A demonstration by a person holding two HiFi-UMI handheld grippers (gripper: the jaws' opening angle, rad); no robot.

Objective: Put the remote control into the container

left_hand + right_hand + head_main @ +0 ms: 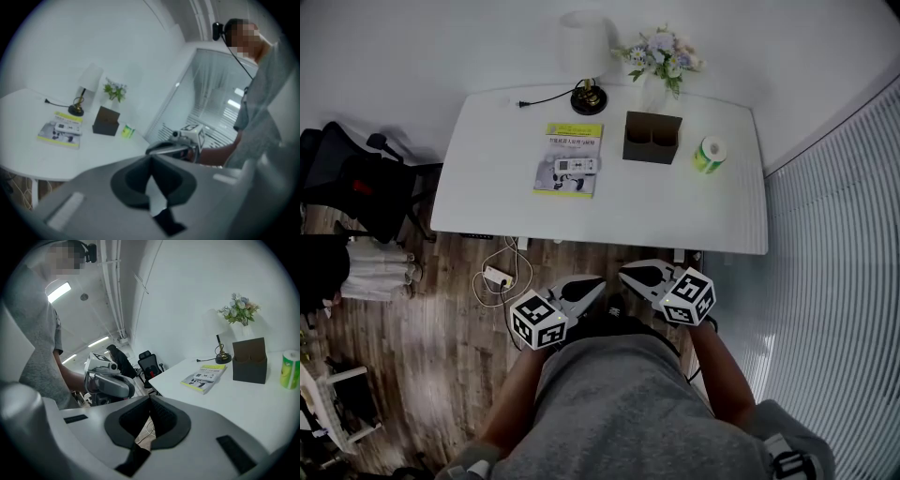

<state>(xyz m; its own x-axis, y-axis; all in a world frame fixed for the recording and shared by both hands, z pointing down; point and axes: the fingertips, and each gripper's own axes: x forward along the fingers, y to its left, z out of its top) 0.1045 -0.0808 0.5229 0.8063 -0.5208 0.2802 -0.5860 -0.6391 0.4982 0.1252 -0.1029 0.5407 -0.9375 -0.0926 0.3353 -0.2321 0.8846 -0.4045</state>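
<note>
The white remote control (577, 166) lies on a yellow-green booklet (569, 159) on the white table (487, 202). To its right stands the dark brown container (652, 138), its top open. Both grippers hang in front of the table's near edge, well short of the remote. My left gripper (596, 282) is shut with nothing in it, and so is my right gripper (624, 275). In the left gripper view the remote (65, 127) and the container (106, 122) are far off at the left. In the right gripper view the container (249, 360) stands right of the booklet (204, 377).
A lamp (586, 56) and a vase of flowers (661, 56) stand at the table's back edge. A green roll (709, 154) sits right of the container. A dark office chair (366, 187) is left of the table, a power strip (497, 277) lies on the floor, and slatted blinds (834, 234) run along the right.
</note>
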